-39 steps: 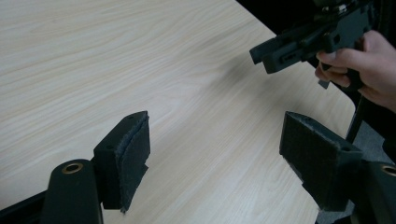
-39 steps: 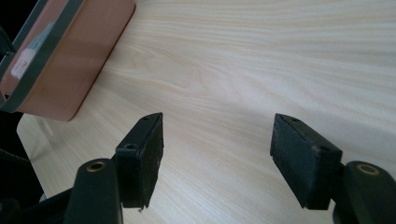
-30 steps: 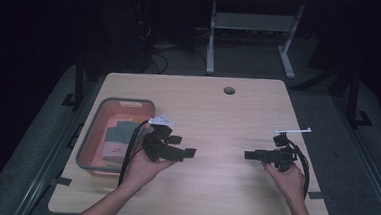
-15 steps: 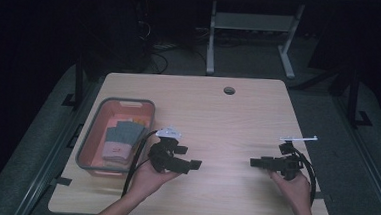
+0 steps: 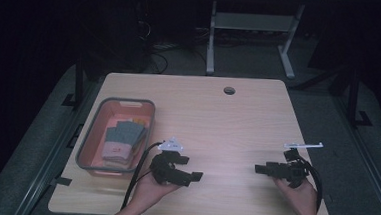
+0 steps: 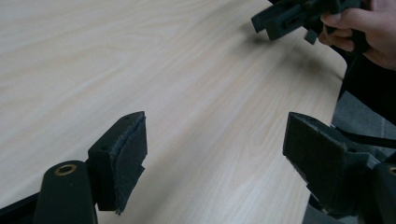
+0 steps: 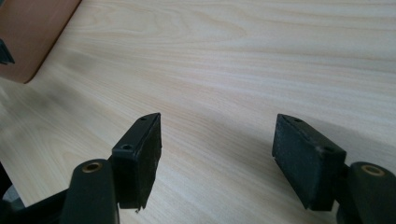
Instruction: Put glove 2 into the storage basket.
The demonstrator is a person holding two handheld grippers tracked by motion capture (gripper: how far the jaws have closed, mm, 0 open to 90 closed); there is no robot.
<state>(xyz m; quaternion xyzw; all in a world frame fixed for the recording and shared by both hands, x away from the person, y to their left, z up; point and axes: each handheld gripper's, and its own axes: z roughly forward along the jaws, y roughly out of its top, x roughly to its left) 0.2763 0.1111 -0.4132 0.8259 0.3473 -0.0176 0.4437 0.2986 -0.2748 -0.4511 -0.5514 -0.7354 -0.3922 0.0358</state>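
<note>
In the high view my left gripper [image 5: 194, 177] lies low over the wooden table [image 5: 218, 119] near its front edge, jaws pointing right. My right gripper [image 5: 259, 168] is held at the front right, jaws pointing left toward the other. The left gripper view shows my left gripper [image 6: 215, 140] open over bare wood, with the right gripper [image 6: 273, 21] and the hand holding it at the top right. Seen in the right gripper view, my right gripper [image 7: 217, 140] is open wide, nothing between its pads.
A grey-rimmed bin with a reddish inside [image 5: 94, 136] sits at the table's left, holding folded grey cloth items [image 5: 121, 138]. Its corner [image 7: 32, 37] appears at the top left of the right gripper view. A round cable hole [image 5: 229, 90] lies near the table's far edge.
Both hands have drawn back toward the table's front edge and sunk lower. The left gripper has shifted away from the bin, to the right. Both stay open and hold nothing.
</note>
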